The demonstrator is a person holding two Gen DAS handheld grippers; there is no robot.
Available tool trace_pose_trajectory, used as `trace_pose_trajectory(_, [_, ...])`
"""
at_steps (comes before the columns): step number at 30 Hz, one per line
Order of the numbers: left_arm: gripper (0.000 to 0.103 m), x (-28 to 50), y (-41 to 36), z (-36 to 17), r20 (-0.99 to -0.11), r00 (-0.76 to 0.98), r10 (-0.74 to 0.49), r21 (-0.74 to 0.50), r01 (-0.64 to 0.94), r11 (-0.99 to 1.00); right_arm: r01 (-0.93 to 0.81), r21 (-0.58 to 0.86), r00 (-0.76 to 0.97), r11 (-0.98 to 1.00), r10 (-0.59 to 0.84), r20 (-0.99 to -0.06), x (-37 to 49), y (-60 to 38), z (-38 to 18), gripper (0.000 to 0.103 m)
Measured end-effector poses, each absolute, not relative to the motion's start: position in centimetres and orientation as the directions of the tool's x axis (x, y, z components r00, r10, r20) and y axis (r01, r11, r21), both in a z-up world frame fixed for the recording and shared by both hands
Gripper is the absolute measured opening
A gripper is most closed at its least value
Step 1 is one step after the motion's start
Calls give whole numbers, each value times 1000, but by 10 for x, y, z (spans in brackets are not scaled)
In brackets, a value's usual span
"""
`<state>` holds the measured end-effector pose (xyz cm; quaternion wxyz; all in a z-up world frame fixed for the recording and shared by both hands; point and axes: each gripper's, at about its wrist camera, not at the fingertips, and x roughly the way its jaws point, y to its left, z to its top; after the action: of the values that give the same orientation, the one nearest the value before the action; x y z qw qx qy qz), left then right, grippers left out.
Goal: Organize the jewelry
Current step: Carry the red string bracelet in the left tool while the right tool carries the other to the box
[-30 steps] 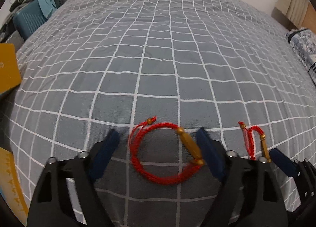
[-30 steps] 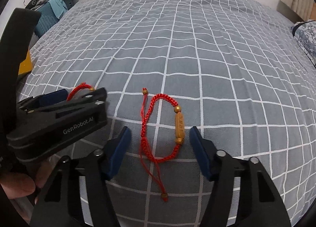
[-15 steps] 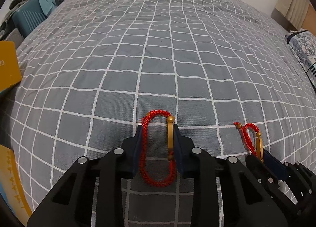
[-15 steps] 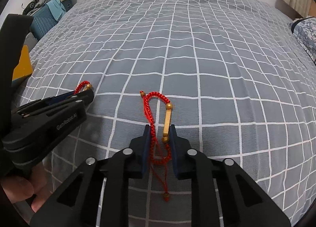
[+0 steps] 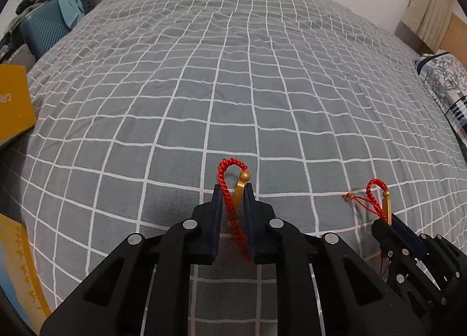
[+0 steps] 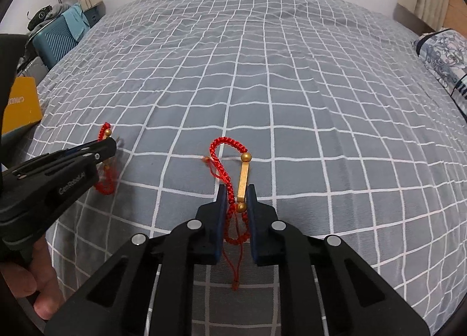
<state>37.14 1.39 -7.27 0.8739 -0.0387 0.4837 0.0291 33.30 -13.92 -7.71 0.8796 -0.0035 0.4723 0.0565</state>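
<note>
The grey checked bedspread (image 5: pixel 233 96) stretches wide and bare ahead, a yellow box (image 5: pixel 13 105) at its left edge (contents unseen). The left gripper (image 5: pixel 232 200) is closing on one red bracelet (image 5: pixel 230 190); the right gripper (image 6: pixel 237 198) pinches the other bracelet (image 6: pixel 230 166), both on the near edge.

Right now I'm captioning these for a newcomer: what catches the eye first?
Two red bracelets on the grey checked bedspread. The left claw is closing on the left bracelet, squeezed narrow between its pads; the right claw is shut on the right bracelet, its gold bar poking forward.
</note>
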Motion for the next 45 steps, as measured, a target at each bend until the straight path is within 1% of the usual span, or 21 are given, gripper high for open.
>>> trace_pose_trajectory(12, [13, 351, 10, -35, -814, 581, -6, -52, -62, 997, -88, 44, 590, 995, 88, -802, 318, -141, -46, 13])
trace_pose_trajectory(26, [13, 303, 8, 30, -718, 696, -4, -56, -53, 997, -69, 28, 668, 997, 67, -741, 287, -141, 1, 13])
trace_pose_trajectory(32, [13, 285, 17, 42, -716, 698, -4, -61, -56, 997, -70, 6, 687, 998, 52, -725, 270, -138, 17, 13])
trace_pose_trajectory(38, [13, 257, 25, 59, -711, 703, 17, -24, -48, 999, -71, -9, 691, 997, 43, -722, 247, -136, 33, 13])
trace_pose_trajectory(42, [13, 231, 42, 68, -719, 695, 4, -37, -44, 998, -75, -7, 685, 997, 47, -727, 235, -129, 44, 13])
trace_pose_trajectory(45, [13, 214, 54, 77, -715, 699, 31, -22, -66, 998, -80, 5, 681, 997, 58, -730, 227, -124, 51, 13])
